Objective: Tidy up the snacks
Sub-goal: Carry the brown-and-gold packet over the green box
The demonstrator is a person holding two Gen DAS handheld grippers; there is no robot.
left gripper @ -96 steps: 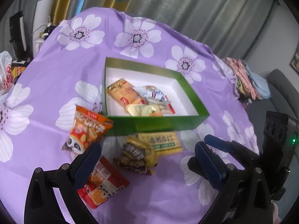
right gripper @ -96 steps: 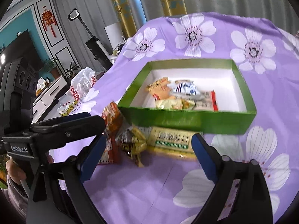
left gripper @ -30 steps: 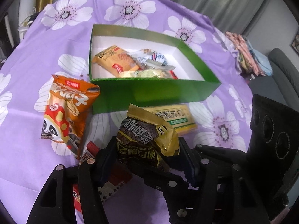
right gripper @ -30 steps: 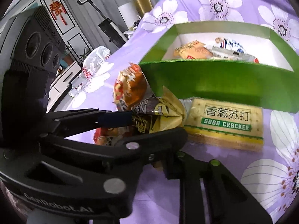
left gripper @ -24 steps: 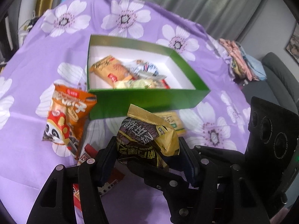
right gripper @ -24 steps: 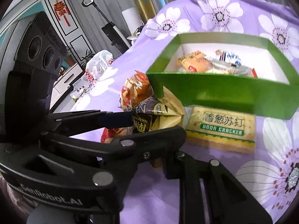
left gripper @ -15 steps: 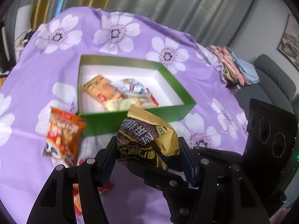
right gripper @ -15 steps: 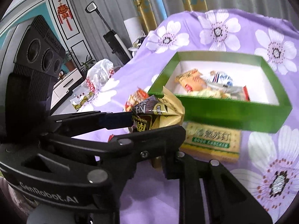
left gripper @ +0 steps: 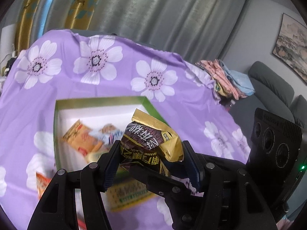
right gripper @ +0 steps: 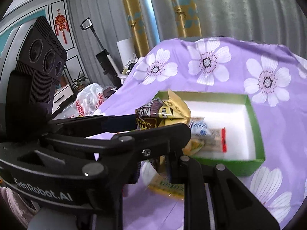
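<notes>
Both grippers clamp one brown-and-gold snack bag [left gripper: 151, 143]: left gripper [left gripper: 151, 164] on its sides, right gripper [right gripper: 165, 145] on its lower edge. Beyond, green box [left gripper: 55, 134], half empty, on purple tabletop [left gripper: 119, 88].

- snacks in the green box [left gripper: 55, 134] are motion-blurred; labels unreadable;
- cracker pack [left gripper: 130, 193] partly hidden behind gripper fingers;
- orange packet [left gripper: 43, 182] mostly hidden

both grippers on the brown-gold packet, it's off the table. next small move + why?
Probably carry the brown-and-gold packet forward over the green box before releasing. The left gripper and right gripper both clamp it above the near wall, and white floor at the box's far right is free.
</notes>
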